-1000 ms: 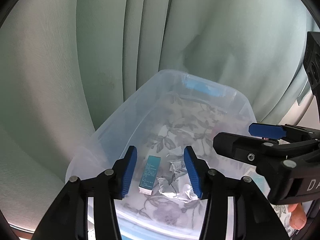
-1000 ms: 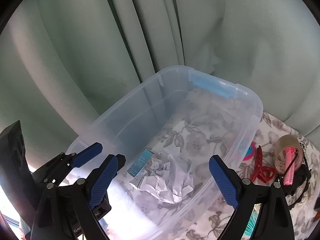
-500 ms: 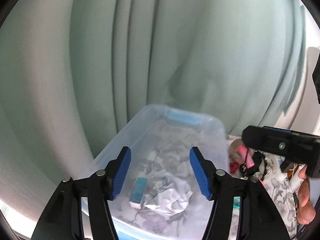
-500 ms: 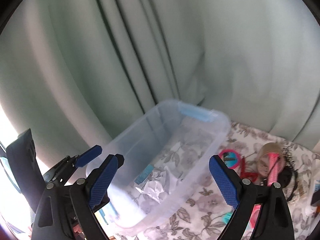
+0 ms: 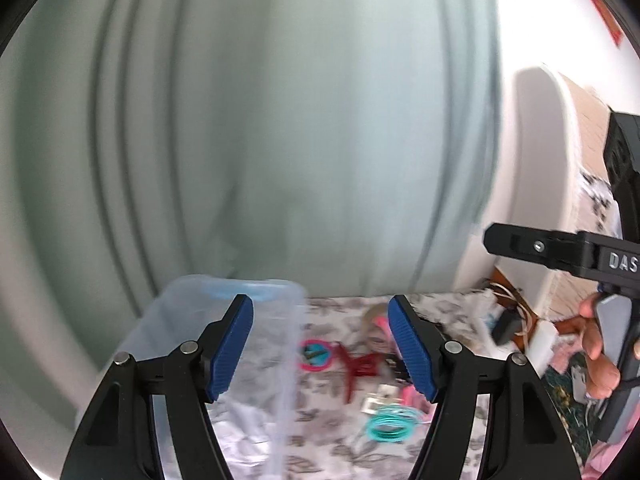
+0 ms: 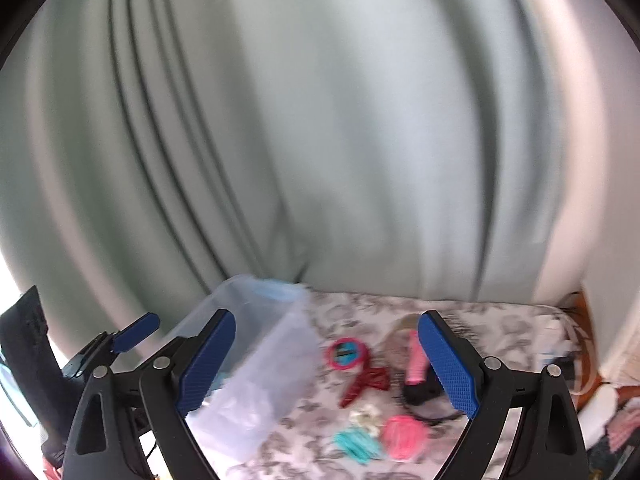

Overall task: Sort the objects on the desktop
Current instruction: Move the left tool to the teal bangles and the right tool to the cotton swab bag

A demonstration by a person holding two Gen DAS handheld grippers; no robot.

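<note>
Left gripper (image 5: 320, 344): jaws just opening, nothing between.
Right gripper (image 6: 332, 364): wide, empty.
Bin (image 6: 256, 364): left, clutter (image 6: 360, 376) beside it.
Risk: blurred swing (fast!) clips bin rim.

Left wrist view: looks forward and slightly down along the left hand-held gripper (image 5: 320, 344), raised above the worktop (image 5: 320, 452), facing the curtain (image 5: 280, 140).
Right wrist view: same tilt, from just right of it, along the right hand-held gripper (image 6: 326, 360).
Shared: plastic bin (image 5: 276, 320) (image 6: 276, 344), red scissors (image 5: 356, 364) (image 6: 366, 382), curtain (image 6: 320, 120).
</note>
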